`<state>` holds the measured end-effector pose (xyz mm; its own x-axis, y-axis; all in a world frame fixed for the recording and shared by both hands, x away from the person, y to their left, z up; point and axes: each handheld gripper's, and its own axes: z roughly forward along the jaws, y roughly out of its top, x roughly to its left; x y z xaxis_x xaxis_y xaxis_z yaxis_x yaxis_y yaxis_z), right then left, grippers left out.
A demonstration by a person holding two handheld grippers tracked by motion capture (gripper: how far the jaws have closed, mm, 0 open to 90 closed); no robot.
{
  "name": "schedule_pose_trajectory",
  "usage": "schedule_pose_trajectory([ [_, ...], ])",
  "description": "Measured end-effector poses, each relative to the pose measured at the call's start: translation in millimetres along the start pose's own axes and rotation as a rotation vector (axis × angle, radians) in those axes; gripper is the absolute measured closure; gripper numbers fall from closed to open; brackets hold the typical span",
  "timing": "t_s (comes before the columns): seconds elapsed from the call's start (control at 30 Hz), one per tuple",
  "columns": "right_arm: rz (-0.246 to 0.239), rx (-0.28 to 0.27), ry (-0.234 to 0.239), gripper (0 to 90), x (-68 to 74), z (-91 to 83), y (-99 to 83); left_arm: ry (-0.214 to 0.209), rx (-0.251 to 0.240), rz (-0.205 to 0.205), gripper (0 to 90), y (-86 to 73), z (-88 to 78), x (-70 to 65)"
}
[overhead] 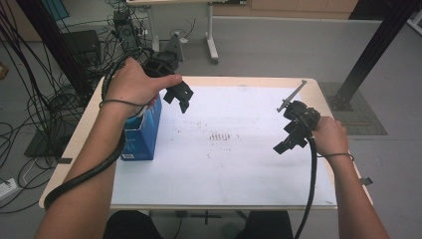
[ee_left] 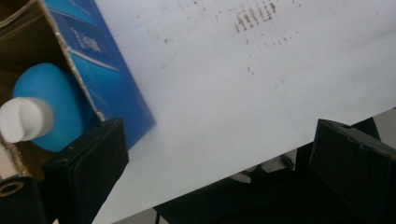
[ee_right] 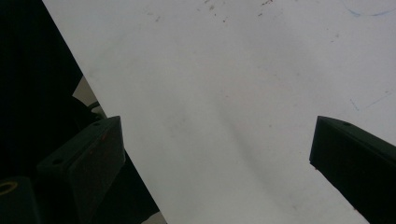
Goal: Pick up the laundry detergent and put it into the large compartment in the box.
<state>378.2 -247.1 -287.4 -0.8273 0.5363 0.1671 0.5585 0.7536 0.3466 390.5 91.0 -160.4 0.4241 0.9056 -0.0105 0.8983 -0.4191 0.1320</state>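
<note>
Two grippers raised over the white sheet (overhead: pixel 224 164), neither holding anything. Left gripper (overhead: pixel 177 97) up at the far-left part of the table (overhead: pixel 318 94), jaws spread wide with bare paper between them in the left gripper view; right gripper (overhead: pixel 286 143) out toward the right edge, jaws likewise spread over bare sheet in the right gripper view. Nearest to the left one: an open blue box (overhead: pixel 144 137) standing on the table's left side, just below and to the left of that hand, partly hidden by it from above. Inside the box, seen in the left gripper view, a blue bottle (ee_left: pixel 51 107) with a white cap (ee_left: pixel 23 119), upright as far as can be told, long axis running up out of the box mouth, cap toward the camera. Bottle lying off to the left jaw's outer side, not between the jaws, so a reach for it would probably call for a swing of the left gripper leftward and down over the box opening. Right gripper well apart from the box, with the whole stained middle of the sheet in between; left plainly the nearer hand for the pick. Cardboard rim close beside the bottle, likely little room for the jaws.
</note>
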Motion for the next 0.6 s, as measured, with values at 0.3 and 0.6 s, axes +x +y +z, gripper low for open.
schedule_pose_trajectory([
  [0.3, 0.011, 0.000, 0.000, 3.1, -2.4, -0.7, -4.7, 0.001, 0.009, 0.022, 4.7, 4.6, 9.3, -16.9],
  [0.6, 0.003, -0.006, -0.001, 3.2, -2.4, -2.1, -2.1, -0.014, 0.016, 0.050, 4.8, 7.5, 20.6, -27.2],
])
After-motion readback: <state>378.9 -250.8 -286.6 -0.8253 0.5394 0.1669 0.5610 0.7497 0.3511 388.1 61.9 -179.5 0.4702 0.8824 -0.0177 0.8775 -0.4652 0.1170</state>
